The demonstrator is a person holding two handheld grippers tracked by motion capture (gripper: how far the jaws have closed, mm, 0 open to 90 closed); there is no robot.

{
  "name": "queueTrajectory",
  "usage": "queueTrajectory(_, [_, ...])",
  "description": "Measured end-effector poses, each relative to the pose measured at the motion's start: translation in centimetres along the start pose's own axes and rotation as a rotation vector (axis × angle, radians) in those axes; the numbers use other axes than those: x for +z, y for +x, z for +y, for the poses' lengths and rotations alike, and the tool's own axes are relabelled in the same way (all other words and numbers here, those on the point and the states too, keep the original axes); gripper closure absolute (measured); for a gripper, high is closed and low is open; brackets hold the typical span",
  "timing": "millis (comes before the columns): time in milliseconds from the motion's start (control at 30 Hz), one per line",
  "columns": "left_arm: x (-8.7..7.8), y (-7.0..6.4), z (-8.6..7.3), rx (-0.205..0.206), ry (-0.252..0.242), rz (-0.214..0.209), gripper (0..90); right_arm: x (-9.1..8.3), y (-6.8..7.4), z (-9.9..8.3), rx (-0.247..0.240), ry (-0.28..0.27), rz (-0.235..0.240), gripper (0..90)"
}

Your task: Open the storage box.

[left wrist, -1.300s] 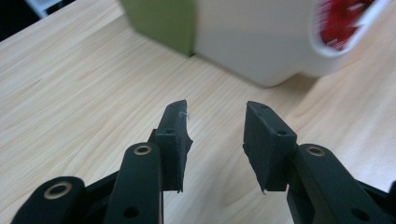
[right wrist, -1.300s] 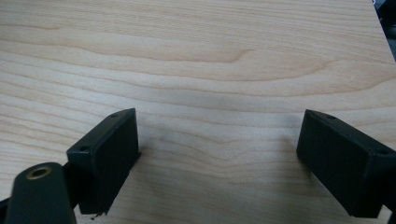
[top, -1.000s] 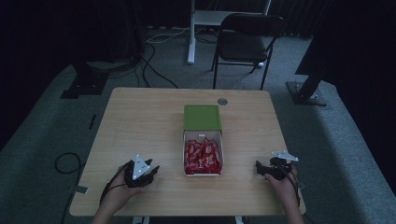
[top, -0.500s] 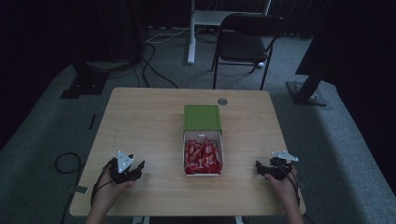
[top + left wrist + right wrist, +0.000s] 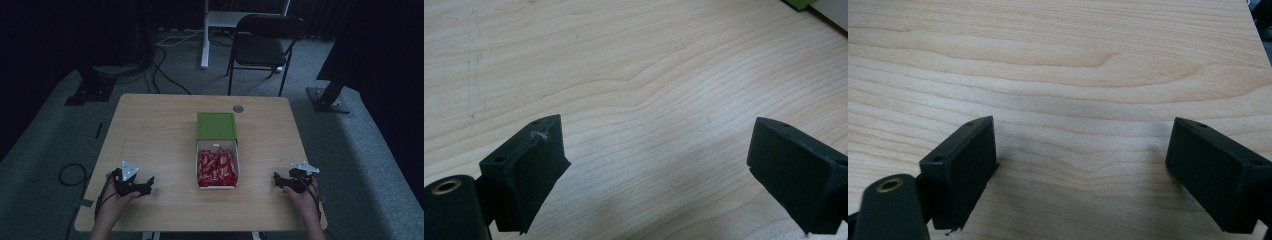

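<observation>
A: Where is the box of sweets?

B: The white box (image 5: 218,165) sits in the middle of the surface (image 5: 160,130), between the two claws and a little ahead of both. It is packed with red wrapped sweets (image 5: 217,168). Its green lid (image 5: 216,125) lies at its far end, touching it or overlapping it; from the high view I cannot tell which.

A: And the left claw?

B: The left claw (image 5: 148,183) rests low at the near edge of the surface, with the box off to its right, well apart. A hand (image 5: 116,200) holds it from behind. In the left gripper view its jaws stand spread wide, with bare wood grain between them and nothing gripped. A corner of the green lid (image 5: 800,3) peeks in at the top right of that view, far ahead of the jaws.

A: The right one?

B: The right claw (image 5: 276,179) lies near the front right corner of the surface, held by the other hand (image 5: 302,197). The box is to its left, apart from it. Its jaws are spread just as wide in the right gripper view, with plain wood between them.

A: Anything beyond the box?

B: A small round grey disc (image 5: 238,108) sits past the lid near the far edge of the surface. Behind the surface a dark folding chair (image 5: 262,42) stands on the grey floor (image 5: 360,145), and black cables (image 5: 165,75) run across the floor off to the far left of it.
</observation>
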State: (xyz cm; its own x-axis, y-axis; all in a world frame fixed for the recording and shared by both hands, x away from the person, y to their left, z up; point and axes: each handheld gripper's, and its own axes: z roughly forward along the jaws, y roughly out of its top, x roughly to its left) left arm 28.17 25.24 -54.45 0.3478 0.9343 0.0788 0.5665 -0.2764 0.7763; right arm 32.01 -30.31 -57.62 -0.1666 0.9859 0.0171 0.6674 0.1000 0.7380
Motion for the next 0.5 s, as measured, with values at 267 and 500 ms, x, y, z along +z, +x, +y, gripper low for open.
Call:
queueTrajectory(267, [0.1,0.8,-0.3,-0.038,0.026,0.074,4.8,0.0,0.0,0.0,0.0,0.0,0.0,12.1])
queueTrajectory(500, [0.2,1.4,-0.5,-0.054,0.052,0.109,1.1,0.0,0.0,0.0,0.0,0.0,0.0,12.0])
